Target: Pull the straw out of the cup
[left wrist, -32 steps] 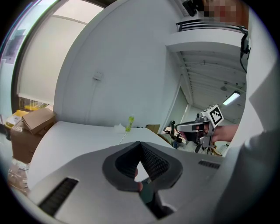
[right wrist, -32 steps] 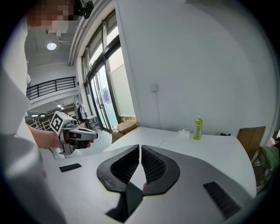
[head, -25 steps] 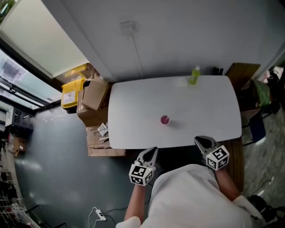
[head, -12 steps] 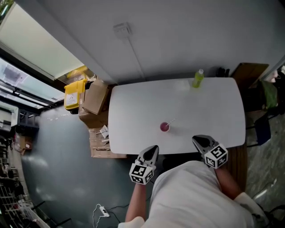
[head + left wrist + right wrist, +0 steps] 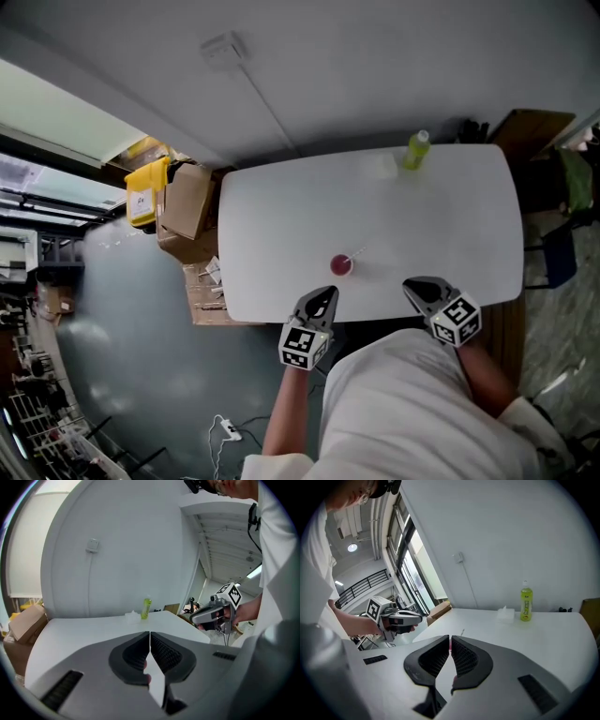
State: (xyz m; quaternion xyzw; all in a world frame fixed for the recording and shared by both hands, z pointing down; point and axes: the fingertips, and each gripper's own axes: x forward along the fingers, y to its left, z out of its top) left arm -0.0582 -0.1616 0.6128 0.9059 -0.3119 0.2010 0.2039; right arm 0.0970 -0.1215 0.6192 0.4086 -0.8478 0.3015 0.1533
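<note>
At the near edge of a white rounded desk (image 5: 281,216), the left claw (image 5: 324,295) and right claw (image 5: 415,285) hang with jaws together and empty, apparently poised for the small pink cup (image 5: 340,265) just ahead, its thin pale straw (image 5: 356,253) not yet pulled.

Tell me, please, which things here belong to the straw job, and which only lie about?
For the job: cup; straw.
Lying about: bottle; white pack; boxes beside the table.

Bright, even, diffuse light, faint shadows, sharp focus, fisheye bending and dark corners in gripper views.
</note>
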